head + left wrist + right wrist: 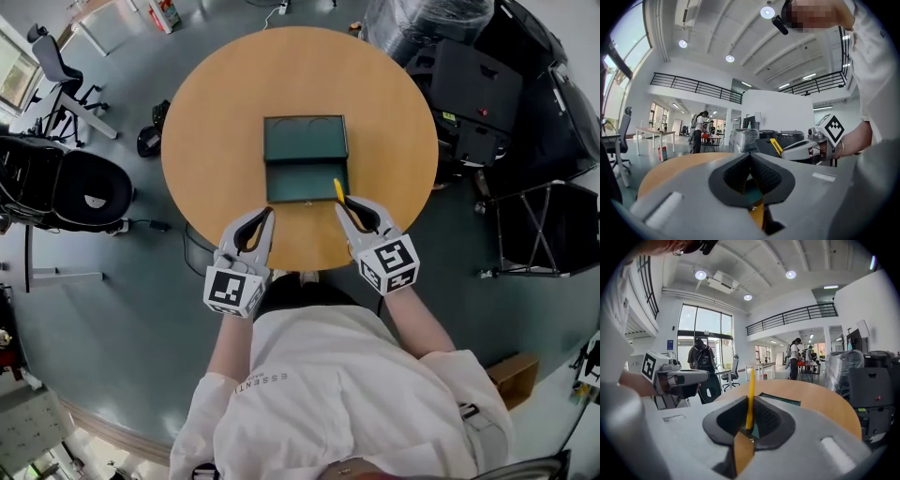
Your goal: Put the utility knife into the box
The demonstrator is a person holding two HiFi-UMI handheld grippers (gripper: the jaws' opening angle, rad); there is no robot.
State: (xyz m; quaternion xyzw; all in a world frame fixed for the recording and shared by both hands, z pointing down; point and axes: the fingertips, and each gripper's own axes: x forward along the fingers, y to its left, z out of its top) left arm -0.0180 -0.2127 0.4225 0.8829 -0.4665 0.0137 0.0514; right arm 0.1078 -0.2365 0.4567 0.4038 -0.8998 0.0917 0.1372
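The utility knife (338, 191), a slim yellow one, is clamped in the right gripper (343, 206). In the right gripper view the jaws press on its lower end from both sides, and the knife (750, 390) stands up past their tips. In the head view its free end reaches to the near right corner of the box (306, 159), and whether it touches the box cannot be told.

The box is dark green and lies open near the middle of the round wooden bench (216, 122), with the lid part farther from the person and the tray part nearer.

The left gripper (269, 214) is at the near left corner of the box, level with the right one. In the left gripper view its jaws are together at the tips with nothing between them.

Off the bench, an office chair (84, 187) stands on the floor to the left and black cases (469, 84) are stacked to the right.
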